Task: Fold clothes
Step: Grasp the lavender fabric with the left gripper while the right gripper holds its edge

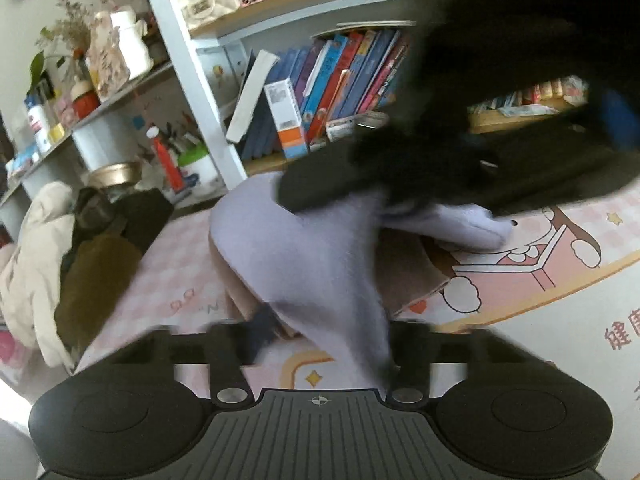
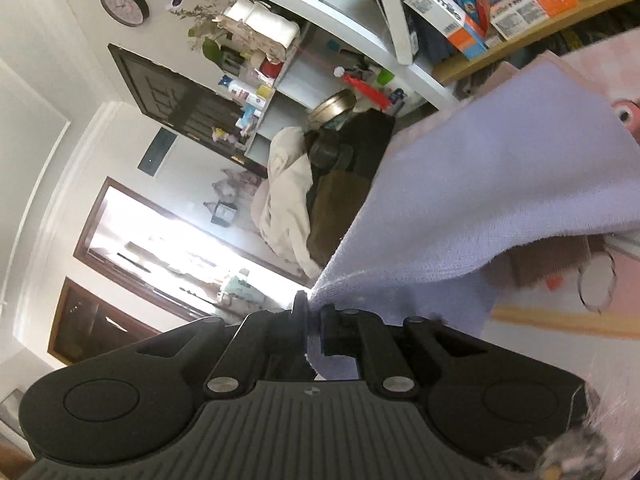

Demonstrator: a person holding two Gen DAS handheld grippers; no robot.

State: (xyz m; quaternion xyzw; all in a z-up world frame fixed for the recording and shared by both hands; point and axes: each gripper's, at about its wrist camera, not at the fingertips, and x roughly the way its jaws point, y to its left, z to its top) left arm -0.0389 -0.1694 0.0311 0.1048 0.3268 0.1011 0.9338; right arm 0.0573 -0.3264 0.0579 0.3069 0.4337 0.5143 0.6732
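The soft lilac knitted garment (image 1: 320, 256) hangs lifted above the pink cartoon-printed surface (image 1: 560, 280); right gripper (image 2: 314, 320) jaws are clamped on its edge; left gripper (image 1: 320, 340) jaws, nearly closed, pinch another edge; light, limp, floppy; best gripped at corners.

- The cloth (image 1: 320, 264) hangs over the mat (image 1: 540, 320), draped from the right gripper (image 1: 400, 184) above down to the left gripper (image 1: 324, 340) at the near edge.
- A folded garment (image 1: 408, 276) lies on the mat, under and behind the cloth.
- The bookshelf (image 1: 320, 12) stands behind the mat, with a row of books (image 1: 340, 80) on it.
- A heap of clothes (image 1: 48, 264) sits to the left of the mat, in front of a side shelf (image 1: 100, 100) of bottles.
- In the right wrist view the right gripper (image 2: 314, 320) pinches the cloth's (image 2: 480, 200) edge.
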